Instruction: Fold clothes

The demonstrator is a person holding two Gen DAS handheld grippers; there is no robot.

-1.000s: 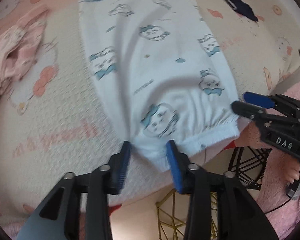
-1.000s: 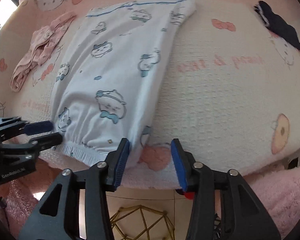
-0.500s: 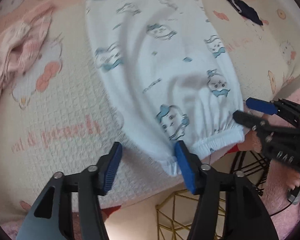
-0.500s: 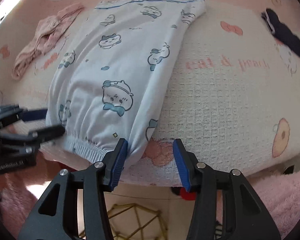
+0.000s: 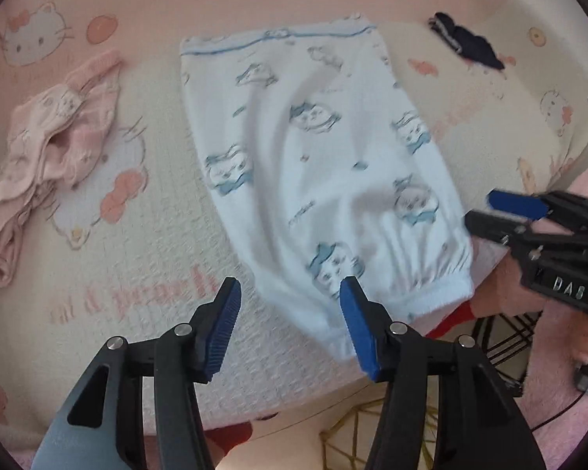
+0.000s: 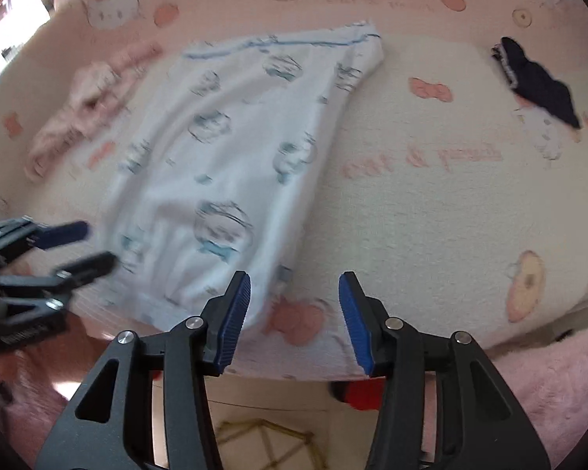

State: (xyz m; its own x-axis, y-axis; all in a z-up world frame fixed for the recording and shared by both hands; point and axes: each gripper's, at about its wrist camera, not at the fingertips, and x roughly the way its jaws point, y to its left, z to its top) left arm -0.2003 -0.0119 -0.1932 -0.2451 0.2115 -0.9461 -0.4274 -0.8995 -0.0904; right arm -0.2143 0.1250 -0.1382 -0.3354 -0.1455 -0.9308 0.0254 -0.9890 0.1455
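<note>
A white garment with blue cartoon prints (image 5: 313,156) lies lengthwise on the bed, its gathered elastic hem at the near edge. My left gripper (image 5: 289,286) hovers over the hem's left corner. Its jaws are closing, the corner's cloth lies loosely between them, and the pads do not press on it. My right gripper (image 6: 294,278) stands open at the hem's right corner, where the garment (image 6: 235,156) reaches its left finger and mostly bedspread lies between the jaws. Each gripper shows in the other's view: the right gripper (image 5: 480,209) and the left gripper (image 6: 98,244).
A crumpled pink garment (image 5: 55,137) lies left of the white one and a dark navy piece (image 6: 541,82) lies at the far right. The cat-print bedspread (image 6: 431,215) ends just under my grippers. Below are a pink fluffy rug (image 6: 548,372) and a gold wire frame (image 5: 372,431).
My left gripper's jaws, narrow around the hem corner a second ago, have spread wider and let the cloth lie. Both views now take in more of the bed's far side.
</note>
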